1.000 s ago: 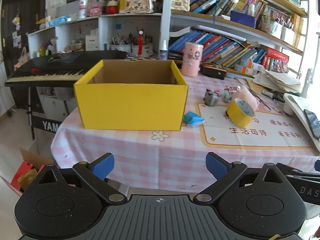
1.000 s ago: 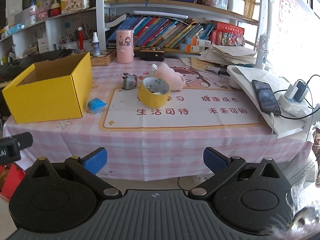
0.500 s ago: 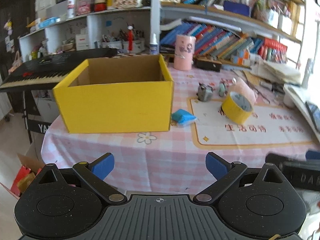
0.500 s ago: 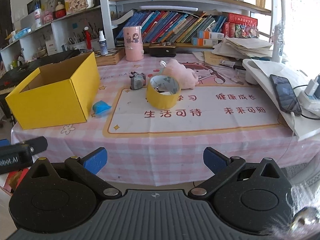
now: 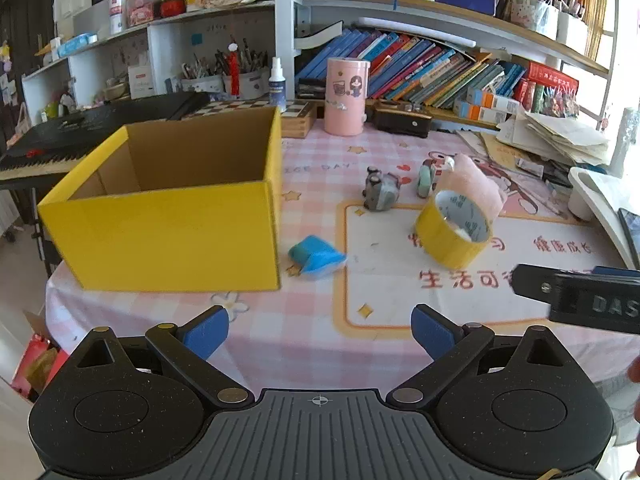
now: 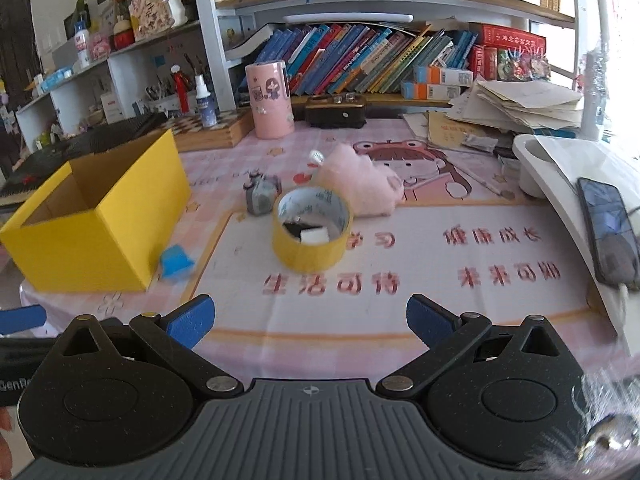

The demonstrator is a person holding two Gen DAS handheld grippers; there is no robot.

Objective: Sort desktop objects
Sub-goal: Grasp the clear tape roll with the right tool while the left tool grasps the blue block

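An open yellow cardboard box (image 5: 168,216) stands on the left of the table, also in the right wrist view (image 6: 92,224). A small blue object (image 5: 316,256) lies beside its right front corner. A yellow tape roll (image 6: 310,228) stands mid-table with small items inside it. Behind it lie a pink plush toy (image 6: 360,184) and a small grey toy (image 6: 262,194). My left gripper (image 5: 320,330) is open and empty over the table's front edge. My right gripper (image 6: 308,320) is open and empty, in front of the tape roll.
A pink canister (image 6: 269,100), a spray bottle (image 5: 277,84) and a dark box (image 6: 336,111) stand at the back before bookshelves. Papers (image 6: 520,104) and a white tray with a phone (image 6: 604,216) fill the right side. A keyboard (image 5: 80,128) is at the left.
Both grippers have moved forward toward the table; the box, tape roll and toys look larger and nearer. The right gripper now shows further into the left wrist view. Both stay open.
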